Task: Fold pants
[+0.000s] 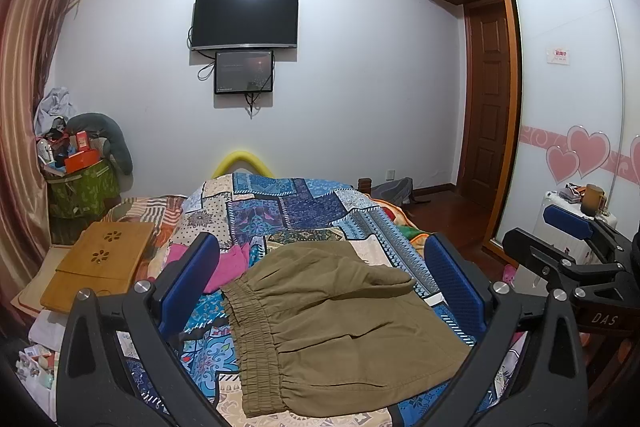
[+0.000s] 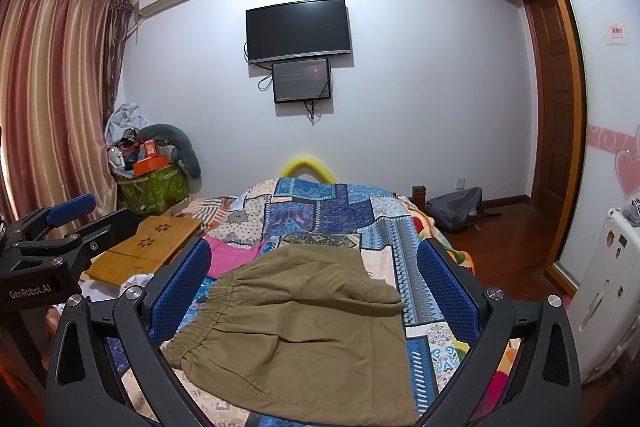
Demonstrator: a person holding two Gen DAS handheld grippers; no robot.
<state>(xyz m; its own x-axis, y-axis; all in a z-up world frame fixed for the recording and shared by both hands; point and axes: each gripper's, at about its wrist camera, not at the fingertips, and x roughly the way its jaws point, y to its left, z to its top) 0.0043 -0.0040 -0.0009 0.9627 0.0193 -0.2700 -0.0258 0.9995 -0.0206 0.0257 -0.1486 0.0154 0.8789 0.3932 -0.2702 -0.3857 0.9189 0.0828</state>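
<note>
Olive-brown pants (image 1: 336, 323) lie folded in a compact stack on the patchwork bedspread (image 1: 288, 211), elastic waistband toward the left. They also show in the right wrist view (image 2: 304, 331). My left gripper (image 1: 320, 267) is open and empty, held above the pants with its blue pads on either side. My right gripper (image 2: 312, 267) is open and empty too, hovering over the same pants. The right gripper appears at the right edge of the left wrist view (image 1: 568, 247); the left gripper appears at the left edge of the right wrist view (image 2: 60, 227).
A wooden lap table (image 1: 100, 259) lies on the bed's left side, with pink cloth (image 1: 228, 263) beside it. A green hamper (image 1: 80, 187) piled with items stands by the curtain. A TV (image 1: 245, 19) hangs on the far wall. A wardrobe (image 1: 568, 75), white radiator (image 2: 612, 287) and backpack (image 2: 456, 207) are on the right.
</note>
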